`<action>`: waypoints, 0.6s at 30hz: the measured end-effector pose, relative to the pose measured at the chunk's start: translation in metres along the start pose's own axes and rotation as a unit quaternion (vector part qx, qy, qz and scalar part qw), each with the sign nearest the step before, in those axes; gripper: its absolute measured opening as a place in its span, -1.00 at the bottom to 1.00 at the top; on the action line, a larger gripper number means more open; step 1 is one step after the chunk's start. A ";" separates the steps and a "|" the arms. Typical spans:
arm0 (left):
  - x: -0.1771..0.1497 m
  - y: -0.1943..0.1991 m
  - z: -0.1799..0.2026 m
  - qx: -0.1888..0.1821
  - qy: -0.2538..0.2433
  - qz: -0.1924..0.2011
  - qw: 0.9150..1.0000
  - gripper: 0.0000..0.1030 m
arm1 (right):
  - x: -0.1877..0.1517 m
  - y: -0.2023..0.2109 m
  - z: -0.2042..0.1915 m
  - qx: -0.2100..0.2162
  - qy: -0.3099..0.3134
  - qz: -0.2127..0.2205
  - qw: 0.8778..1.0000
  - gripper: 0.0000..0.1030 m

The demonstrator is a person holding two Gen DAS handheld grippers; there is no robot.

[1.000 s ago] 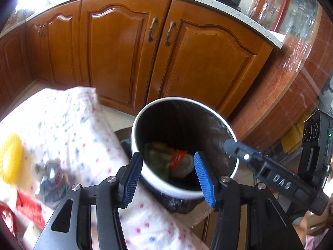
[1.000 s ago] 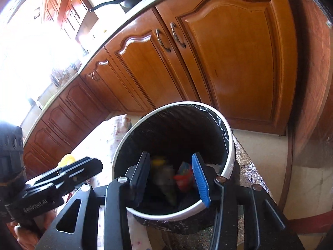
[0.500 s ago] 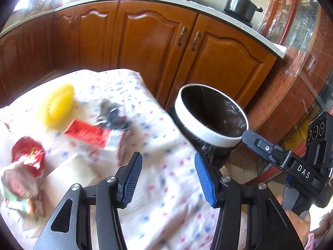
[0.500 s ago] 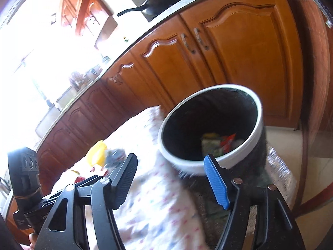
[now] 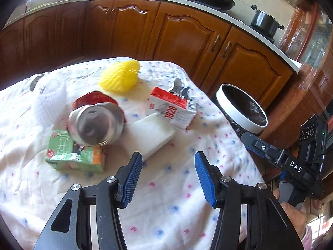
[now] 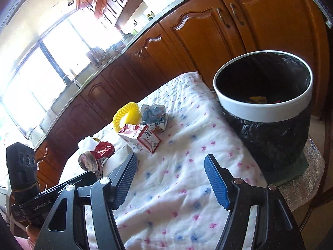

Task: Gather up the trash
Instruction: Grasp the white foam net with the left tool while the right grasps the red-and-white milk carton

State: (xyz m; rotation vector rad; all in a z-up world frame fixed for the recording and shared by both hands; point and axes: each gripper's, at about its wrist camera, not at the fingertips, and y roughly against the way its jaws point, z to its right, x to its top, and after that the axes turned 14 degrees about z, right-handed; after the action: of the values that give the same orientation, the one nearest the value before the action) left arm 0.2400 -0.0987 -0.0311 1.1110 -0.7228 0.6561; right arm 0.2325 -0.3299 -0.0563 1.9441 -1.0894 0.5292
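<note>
Several pieces of rubbish lay uncollected on the white cloth with pink and blue flecks (image 5: 170,187): a white foam block (image 5: 152,135), a green drink carton (image 5: 75,154), a crushed red-and-silver can (image 5: 96,123), a yellow foam fruit net (image 5: 120,77), a red-and-white "1928" milk carton (image 5: 173,110) and a crumpled grey wrapper (image 6: 155,114). At the table's far corner stood the white-rimmed bin with a black liner (image 6: 264,108), a few scraps already inside; most of the job appeared to remain. Over the cloth, the left gripper (image 5: 168,175) hung half-spread and empty, the right gripper (image 6: 173,178) wider, gripping nothing.
</note>
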 end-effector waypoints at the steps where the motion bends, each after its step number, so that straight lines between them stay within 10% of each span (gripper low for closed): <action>1: -0.001 0.006 -0.006 0.006 0.005 0.002 1.000 0.01 | -0.002 -0.003 -0.003 0.004 0.003 -0.004 1.000 0.35; 18: 0.028 0.050 -0.102 0.092 0.074 0.044 0.992 0.02 | -0.006 -0.049 -0.058 0.043 0.111 -0.032 0.992 0.35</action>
State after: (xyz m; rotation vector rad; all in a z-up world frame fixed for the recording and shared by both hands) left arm 0.2366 0.0161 -0.0090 1.1895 -0.5954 0.8851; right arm 0.2723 -0.2649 -0.0496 1.9344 -0.8744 0.7480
